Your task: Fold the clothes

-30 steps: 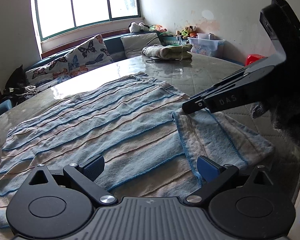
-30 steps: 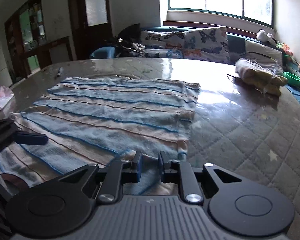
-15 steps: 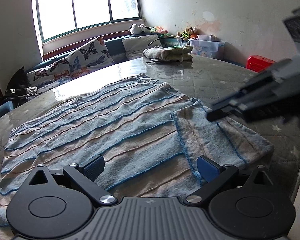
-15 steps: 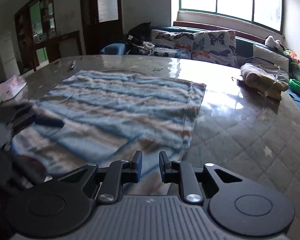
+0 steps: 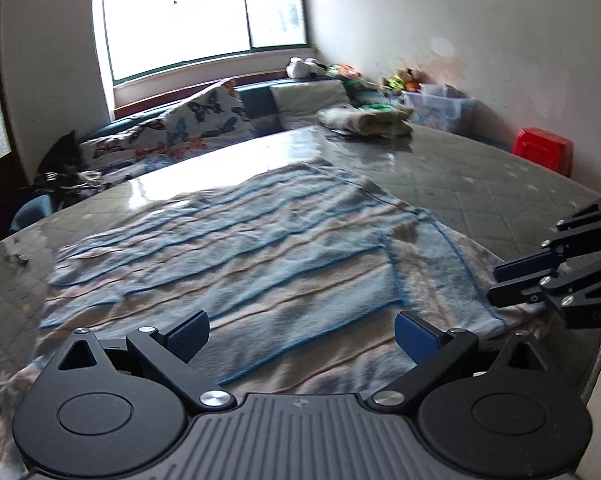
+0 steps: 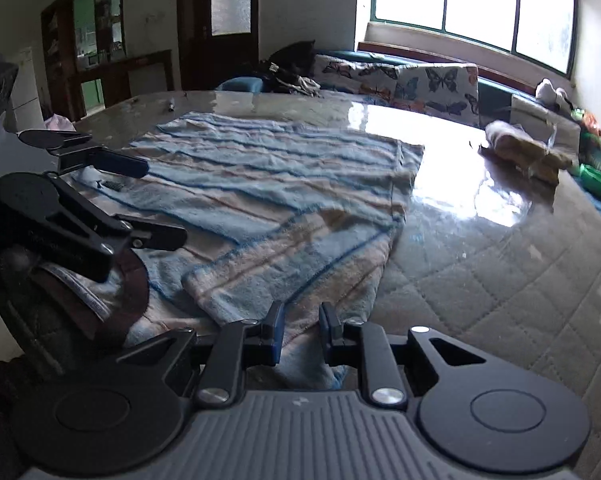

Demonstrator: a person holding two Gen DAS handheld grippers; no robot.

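Observation:
A blue and beige striped towel [image 5: 260,256] lies spread on the table, its near right corner folded over onto itself; it also shows in the right wrist view [image 6: 284,200]. My left gripper [image 5: 302,332] is open wide and empty, just above the towel's near edge. My right gripper [image 6: 300,332] has its jaws a narrow gap apart over the folded corner of the towel, with no cloth between them. The right gripper also shows at the right edge of the left wrist view [image 5: 500,280], beside the folded corner.
The quilted table [image 6: 500,264] has bare glossy surface to the right of the towel. A folded bundle of clothes [image 5: 364,120] lies at the far side. A bench with butterfly cushions [image 5: 204,120] runs under the window. A red stool [image 5: 544,152] stands past the table's right edge.
My right gripper has drawn back from over the towel to its near right corner and let the folded corner down. My left gripper has lifted and tilted a little, still open.

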